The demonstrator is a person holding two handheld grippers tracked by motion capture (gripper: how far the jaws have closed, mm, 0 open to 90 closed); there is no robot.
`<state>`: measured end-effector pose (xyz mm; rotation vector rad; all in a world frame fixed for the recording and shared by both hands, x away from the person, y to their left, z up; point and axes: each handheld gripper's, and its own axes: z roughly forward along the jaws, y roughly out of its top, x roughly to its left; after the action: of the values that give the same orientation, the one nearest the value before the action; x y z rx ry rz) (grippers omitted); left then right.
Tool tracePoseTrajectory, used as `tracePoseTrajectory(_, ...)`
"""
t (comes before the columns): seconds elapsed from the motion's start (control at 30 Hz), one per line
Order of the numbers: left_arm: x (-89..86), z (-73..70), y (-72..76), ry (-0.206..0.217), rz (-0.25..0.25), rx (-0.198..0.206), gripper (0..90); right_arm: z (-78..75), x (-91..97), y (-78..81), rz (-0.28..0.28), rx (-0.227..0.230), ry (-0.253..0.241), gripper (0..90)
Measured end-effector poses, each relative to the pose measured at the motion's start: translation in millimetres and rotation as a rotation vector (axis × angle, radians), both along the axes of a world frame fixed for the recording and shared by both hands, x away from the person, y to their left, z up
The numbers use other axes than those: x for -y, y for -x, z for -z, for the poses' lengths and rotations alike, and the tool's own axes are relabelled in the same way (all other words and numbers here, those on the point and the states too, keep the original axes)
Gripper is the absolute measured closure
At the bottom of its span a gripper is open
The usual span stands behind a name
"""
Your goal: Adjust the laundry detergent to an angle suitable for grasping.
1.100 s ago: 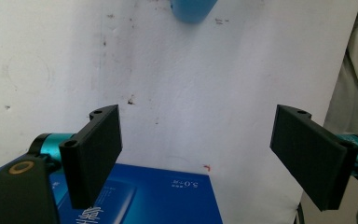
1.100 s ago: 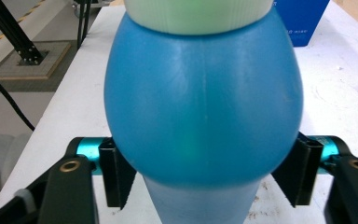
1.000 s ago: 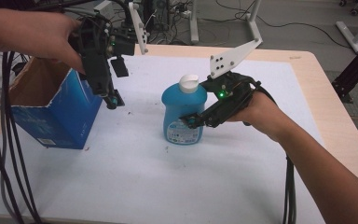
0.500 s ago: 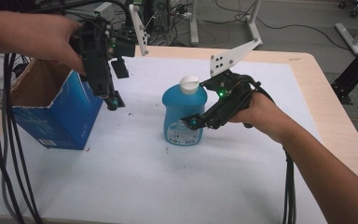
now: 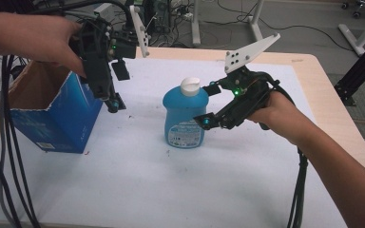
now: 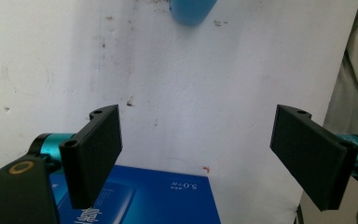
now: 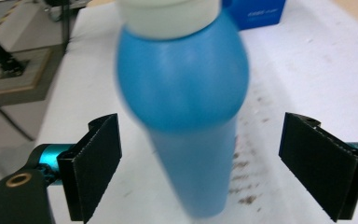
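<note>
Right gripper (image 5: 208,105) letting go of the blue bottle (image 5: 184,114).
Its jaws are just opening wide, pads clear; left gripper (image 5: 112,102) is hovering open beside the blue box (image 5: 52,111).

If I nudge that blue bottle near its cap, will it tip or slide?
The bottle stands upright, tall on a fairly narrow base, so a high push would probably tip it. Its smooth rounded plastic may slip between pads. It looks rigid, not floppy.

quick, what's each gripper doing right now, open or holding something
Left gripper: open, holding nothing, above the blue box.
Right gripper: jaws have just been opening; open around the blue bottle, pads apart from it.
</note>
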<state>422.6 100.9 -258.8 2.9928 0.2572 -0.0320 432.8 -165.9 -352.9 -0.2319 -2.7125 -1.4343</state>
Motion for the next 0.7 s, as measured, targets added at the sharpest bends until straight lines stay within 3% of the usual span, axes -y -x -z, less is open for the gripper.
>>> tracePoseTrajectory(0.07,0.7,0.3,-0.2,0.0,0.002,-0.003,16.7,-2.6,4.5,2.3,-0.025,0.0,0.01,12.2)
tracePoseTrajectory(0.17,1.8,0.3,-0.3,-0.001,0.003,0.0,16.7,-10.4,12.2,5.4,-0.015,0.001,0.027,11.4)
tracePoseTrajectory(0.2,2.0,0.5,-0.4,0.004,0.001,0.002,16.7,-13.3,15.0,5.8,-0.011,0.003,0.038,2.4)
tracePoseTrajectory(0.23,2.2,0.6,-0.4,0.006,0.001,0.003,16.7,-15.8,17.2,6.3,0.018,0.001,0.061,0.6)
tracePoseTrajectory(0.4,2.6,-1.0,-0.7,0.008,0.001,0.008,16.7,-28.4,33.7,11.2,0.058,0.026,0.123,0.6)
tracePoseTrajectory(0.63,1.5,-2.8,-3.9,0.02,-0.006,0.012,16.7,-47.5,46.3,27.1,0.06,0.019,0.277,0.7)
tracePoseTrajectory(0.7,0.9,-4.0,-5.6,0.026,-0.006,0.016,16.7,-51.3,50.8,33.9,0.009,0.019,0.321,0.7)
